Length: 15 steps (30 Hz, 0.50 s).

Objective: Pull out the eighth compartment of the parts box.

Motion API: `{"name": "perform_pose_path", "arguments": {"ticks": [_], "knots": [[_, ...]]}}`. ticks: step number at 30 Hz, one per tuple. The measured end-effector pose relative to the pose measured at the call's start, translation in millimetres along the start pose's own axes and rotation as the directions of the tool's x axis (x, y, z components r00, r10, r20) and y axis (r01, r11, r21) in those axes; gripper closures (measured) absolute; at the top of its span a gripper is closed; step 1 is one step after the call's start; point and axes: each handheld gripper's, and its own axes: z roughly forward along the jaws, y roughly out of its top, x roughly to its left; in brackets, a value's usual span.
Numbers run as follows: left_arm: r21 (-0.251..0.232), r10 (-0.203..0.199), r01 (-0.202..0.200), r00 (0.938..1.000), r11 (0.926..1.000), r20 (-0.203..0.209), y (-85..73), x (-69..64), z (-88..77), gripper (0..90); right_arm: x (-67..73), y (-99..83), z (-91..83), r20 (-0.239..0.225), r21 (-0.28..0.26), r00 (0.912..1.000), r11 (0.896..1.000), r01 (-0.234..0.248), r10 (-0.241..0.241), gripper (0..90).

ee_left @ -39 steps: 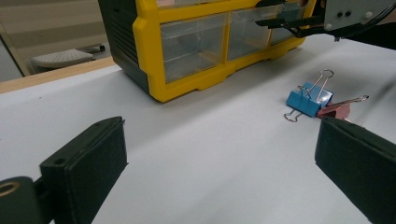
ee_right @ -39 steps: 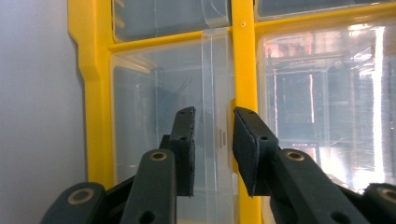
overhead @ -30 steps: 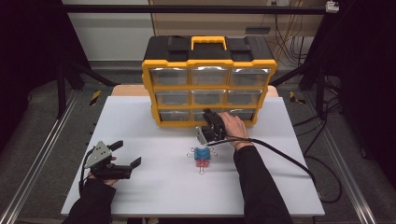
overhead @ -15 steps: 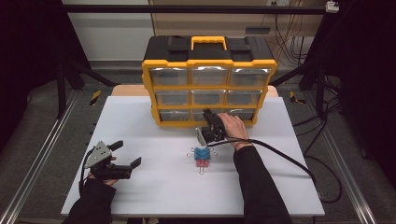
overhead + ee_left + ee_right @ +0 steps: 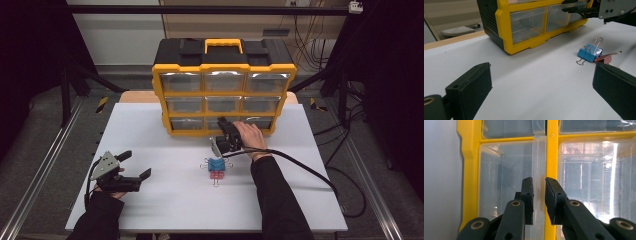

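Observation:
A yellow and black drawer organizer (image 5: 223, 67) with clear drawers stands at the back of the white table (image 5: 150, 135). My right gripper (image 5: 223, 124) is at its bottom middle drawer. In the right gripper view, the gripper (image 5: 539, 195) has just been closing its jaws, and the drawer's clear handle (image 5: 539, 165) sits pinched between the pads. A blue binder clip (image 5: 216, 164) and a red binder clip (image 5: 216, 175) lie together mid-table. My left gripper (image 5: 136, 164) rests open at the front left, nothing between its jaws.
In the left gripper view, the organizer (image 5: 504, 30) is ahead, the blue clip (image 5: 586, 53) and red clip (image 5: 602, 59) lie to the right, and the right gripper (image 5: 574, 8) reaches in from the top right. A black cable (image 5: 310, 172) trails across the table's right side.

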Motion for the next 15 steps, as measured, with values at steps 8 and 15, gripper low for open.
{"name": "perform_pose_path", "arguments": {"ticks": [8, 15], "knots": [[0.000, 0.000, 0.000, 1.0000, 1.0000, 0.000, 0.0, -0.1, 0.0, 1.4, 0.0, -0.1, -4.6, -0.005, -0.008, 1.0000, 1.000, 0.002, -0.002, 77.3], [0.002, 0.001, -0.001, 1.0000, 1.0000, 0.000, -0.1, -0.3, 0.2, 1.4, 0.6, 0.4, -8.9, -0.013, -0.009, 0.9999, 1.000, -0.003, 0.003, 77.4]]}}
